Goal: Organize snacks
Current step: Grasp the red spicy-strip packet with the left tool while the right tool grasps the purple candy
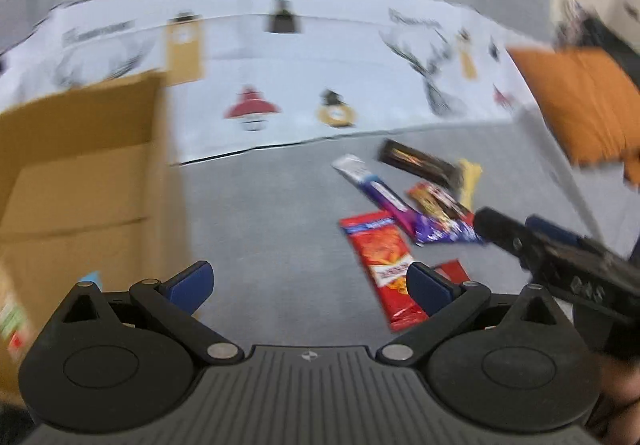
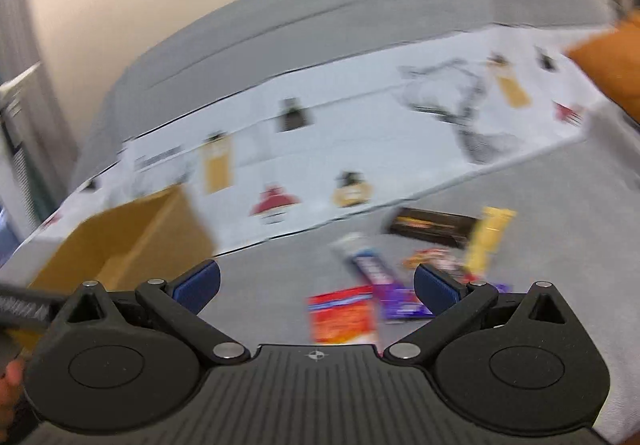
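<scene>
Several snack packs lie in a loose pile on the grey sofa seat: a red pack, a purple and white bar, a black bar, a yellow bar and a purple wrapper. An open cardboard box stands to the left. My left gripper is open and empty, above the seat left of the pile. My right gripper is open and empty, above the pile; its body shows at right in the left wrist view.
A white printed paper sheet lies along the seat back. An orange cushion sits at the right. Both views are motion-blurred.
</scene>
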`<state>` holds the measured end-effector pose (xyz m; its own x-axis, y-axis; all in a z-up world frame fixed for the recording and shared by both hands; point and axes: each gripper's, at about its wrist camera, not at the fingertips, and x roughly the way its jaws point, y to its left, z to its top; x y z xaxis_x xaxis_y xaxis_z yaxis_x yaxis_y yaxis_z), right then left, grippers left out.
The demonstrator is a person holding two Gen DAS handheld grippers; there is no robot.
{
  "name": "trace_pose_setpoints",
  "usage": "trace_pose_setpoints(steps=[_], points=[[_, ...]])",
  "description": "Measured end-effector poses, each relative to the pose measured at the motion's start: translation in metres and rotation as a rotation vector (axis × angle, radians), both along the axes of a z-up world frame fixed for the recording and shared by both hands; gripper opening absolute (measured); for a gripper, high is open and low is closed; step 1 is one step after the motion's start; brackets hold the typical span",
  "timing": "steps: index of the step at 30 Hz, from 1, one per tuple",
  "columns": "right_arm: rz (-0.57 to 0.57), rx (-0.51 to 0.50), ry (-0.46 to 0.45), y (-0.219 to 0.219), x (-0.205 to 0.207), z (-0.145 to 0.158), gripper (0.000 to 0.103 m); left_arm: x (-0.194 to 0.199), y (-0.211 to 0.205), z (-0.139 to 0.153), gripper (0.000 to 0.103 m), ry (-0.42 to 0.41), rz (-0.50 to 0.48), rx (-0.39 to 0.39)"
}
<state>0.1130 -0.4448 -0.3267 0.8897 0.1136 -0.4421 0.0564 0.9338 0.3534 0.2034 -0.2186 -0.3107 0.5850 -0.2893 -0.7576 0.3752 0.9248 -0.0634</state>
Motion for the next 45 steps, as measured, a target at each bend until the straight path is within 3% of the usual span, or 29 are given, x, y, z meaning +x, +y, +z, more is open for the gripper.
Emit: trace_pose_setpoints(steps=[4,10,13,14,18,19,20,21,22,25,26,32,35,45], points=[[-0.081,0.003,0.069,-0.042,0.014,-0.032,0.102,0.027,-0.04,-0.03,0.103,0.086,0.001,-0.001],[-0.154,0.13,0.21,-0.079,0.055,-0.069,0.102,0.069,-0.093,-0.085,0.101,0.18,0.01,0.011],[-0.152,0.177,0.287,-0.081,0.072,-0.087,0.097,0.085,-0.109,-0.111,0.082,0.241,0.013,0.032],[-0.155,0.189,0.303,-0.081,0.076,-0.093,0.097,0.087,-0.111,-0.115,0.083,0.232,0.021,0.035],[-0.14,0.108,0.275,-0.075,0.087,-0.098,0.094,0.086,-0.112,-0.116,0.06,0.151,-0.034,0.045],[-0.144,0.093,0.271,-0.073,0.088,-0.099,0.091,0.087,-0.109,-0.115,0.057,0.162,-0.033,0.031],[-0.161,0.073,0.271,-0.072,0.089,-0.099,0.073,0.089,-0.103,-0.114,0.055,0.178,-0.032,0.021],[-0.18,0.05,0.276,-0.07,0.089,-0.098,0.032,0.091,-0.099,-0.113,0.054,0.194,-0.029,0.017],[-0.188,0.037,0.292,-0.07,0.091,-0.097,0.027,0.092,-0.093,-0.111,0.054,0.208,-0.019,0.016],[-0.181,0.185,0.295,-0.083,0.087,-0.101,0.026,0.091,-0.076,-0.108,0.053,0.224,0.011,0.023],[-0.181,0.194,0.296,-0.083,0.085,-0.1,0.025,0.091,-0.069,-0.108,0.052,0.23,0.022,0.022],[-0.172,0.182,0.229,-0.086,0.067,-0.082,0.023,0.078,-0.045,-0.098,0.051,0.249,0.042,-0.006],[-0.175,0.233,0.197,-0.093,0.064,-0.078,0.023,0.072,-0.047,-0.088,0.05,0.224,0.018,0.004],[-0.123,0.22,0.151,-0.077,0.076,-0.062,0.024,0.063,-0.048,-0.038,0.049,0.109,-0.011,-0.008]])
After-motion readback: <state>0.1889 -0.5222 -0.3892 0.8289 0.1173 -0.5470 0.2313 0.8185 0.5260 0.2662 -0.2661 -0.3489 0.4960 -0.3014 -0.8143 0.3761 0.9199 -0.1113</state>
